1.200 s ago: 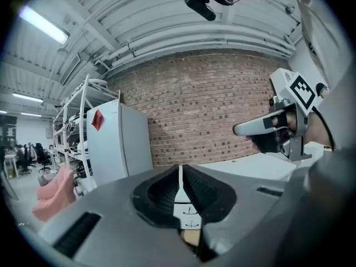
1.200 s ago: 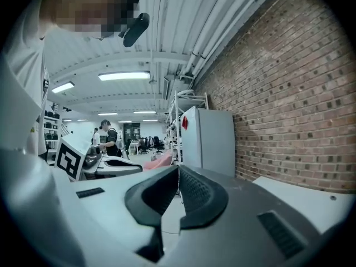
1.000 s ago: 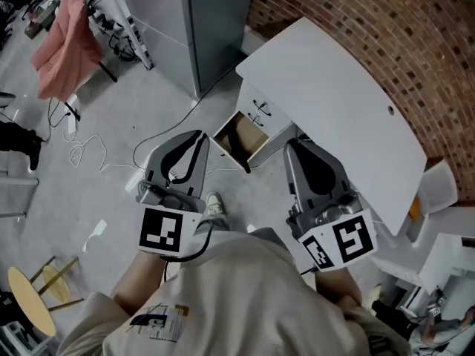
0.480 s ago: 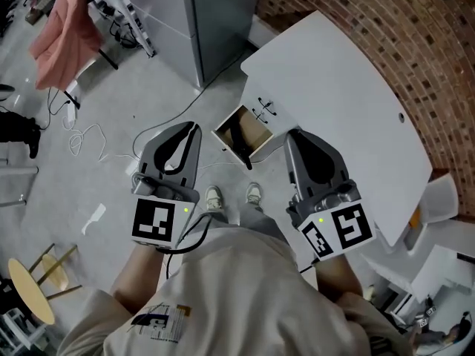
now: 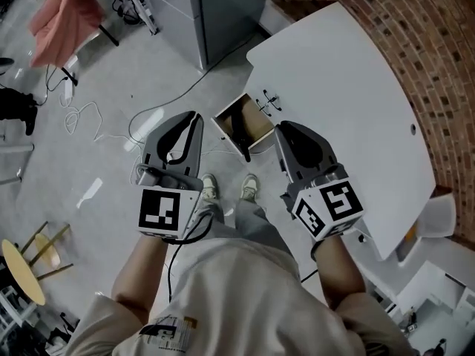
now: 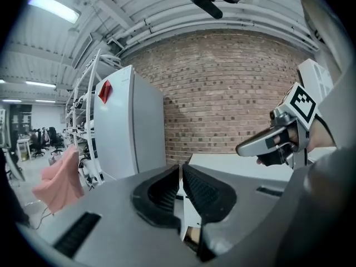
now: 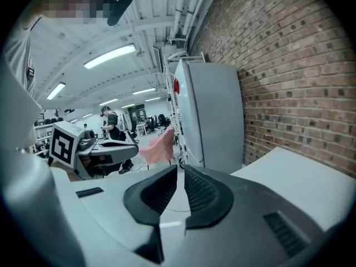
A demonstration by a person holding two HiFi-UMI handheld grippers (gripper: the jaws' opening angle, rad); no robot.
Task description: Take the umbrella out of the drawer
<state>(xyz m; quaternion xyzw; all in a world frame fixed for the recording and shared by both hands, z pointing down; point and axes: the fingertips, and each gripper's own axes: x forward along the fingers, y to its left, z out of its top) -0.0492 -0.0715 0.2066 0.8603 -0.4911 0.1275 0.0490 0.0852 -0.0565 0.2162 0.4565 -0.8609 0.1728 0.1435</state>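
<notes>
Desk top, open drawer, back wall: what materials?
Desk top: smooth matte white, no grain, probably laminate or painted board.
Open drawer: white edges, brown inside, likely bare wood or fibreboard.
Back wall: exposed red brick, pale mortar joints showing.

The desk (image 5: 349, 87) is sitting against the brick wall (image 5: 415, 13), with its drawer (image 5: 241, 124) sticking out open toward the person's shoes (image 5: 211, 191). The left gripper (image 5: 194, 119) is hanging just left of the drawer and the right gripper (image 5: 280, 130) just right of it. A tall cabinet (image 5: 215, 10) is standing beyond the drawer, and cables (image 5: 89, 128) are lying on the floor (image 5: 133, 73) farther left.
</notes>
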